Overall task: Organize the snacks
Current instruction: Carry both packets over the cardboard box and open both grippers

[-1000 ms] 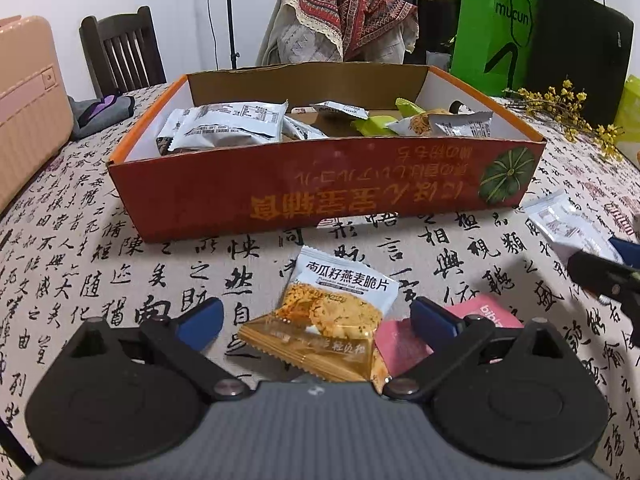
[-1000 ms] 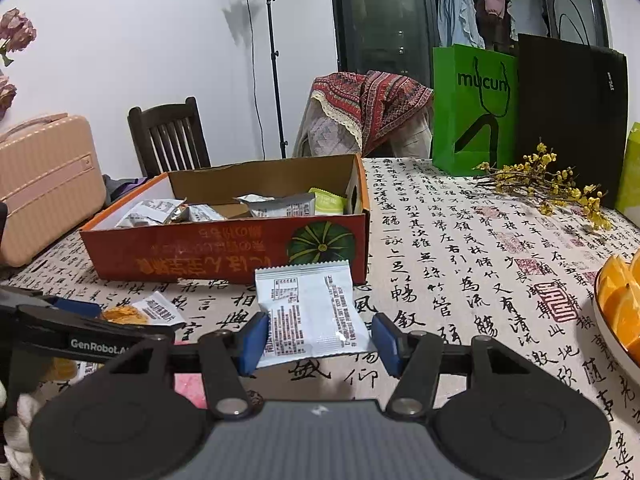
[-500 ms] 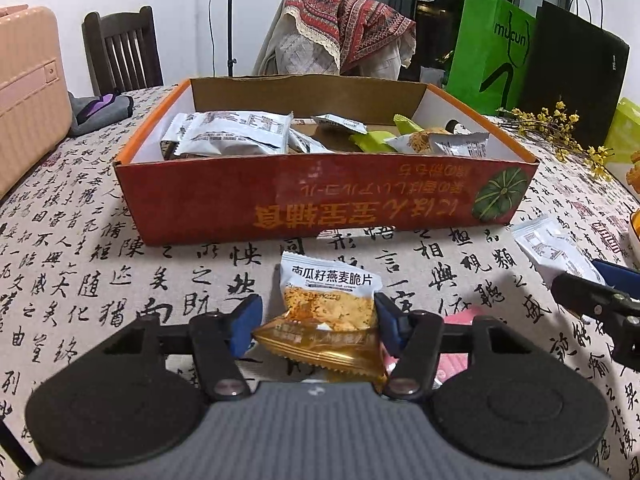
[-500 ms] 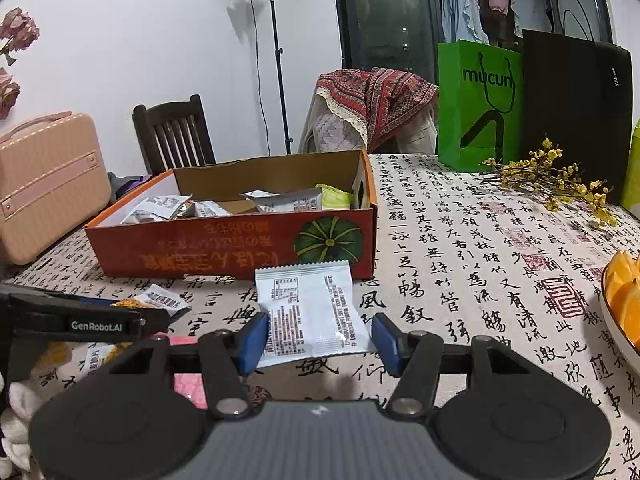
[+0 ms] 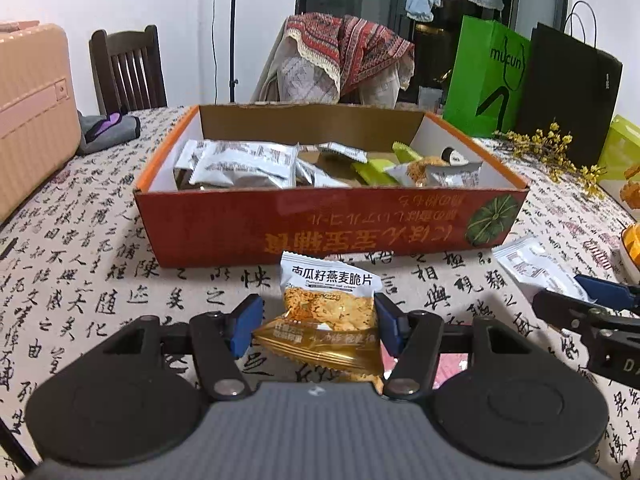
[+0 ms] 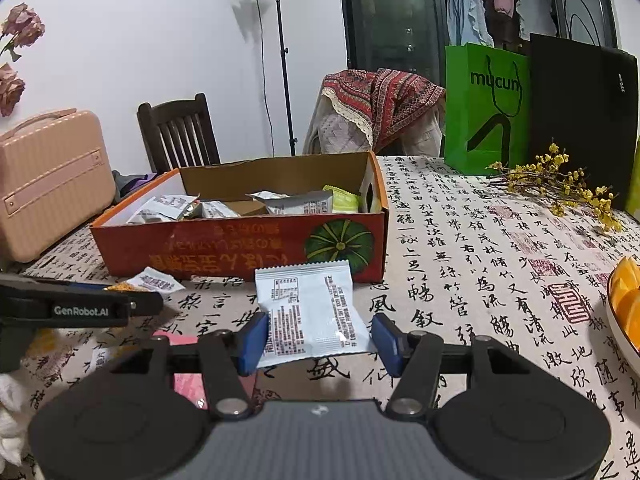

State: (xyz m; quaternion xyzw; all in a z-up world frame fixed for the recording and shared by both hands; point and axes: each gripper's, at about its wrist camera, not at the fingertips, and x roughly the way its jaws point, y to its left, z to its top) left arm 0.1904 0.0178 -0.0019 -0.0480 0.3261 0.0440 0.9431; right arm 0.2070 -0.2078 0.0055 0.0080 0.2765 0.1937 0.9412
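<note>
An open red snack box (image 5: 332, 232) with several packets inside stands in front of me on the table; it also shows in the right wrist view (image 6: 240, 244). My left gripper (image 5: 318, 326) is shut on an orange-and-white pumpkin oat crisp packet (image 5: 328, 304) and holds it above the cloth, short of the box. My right gripper (image 6: 320, 338) is shut on a white packet (image 6: 310, 312), held just before the box's right front corner. The right gripper shows in the left wrist view (image 5: 592, 312) at the right edge.
A pink packet (image 6: 188, 384) lies on the cloth under the grippers. A pink case (image 6: 48, 180) stands at left. Green (image 6: 486, 108) and black (image 6: 580, 116) bags, yellow flowers (image 6: 560, 188) and a plate of orange slices (image 6: 626, 300) are at right.
My left gripper closed on the pumpkin oat crisp packet and lifted it off the cloth. My right gripper kept its hold on the white packet and rose a little.
</note>
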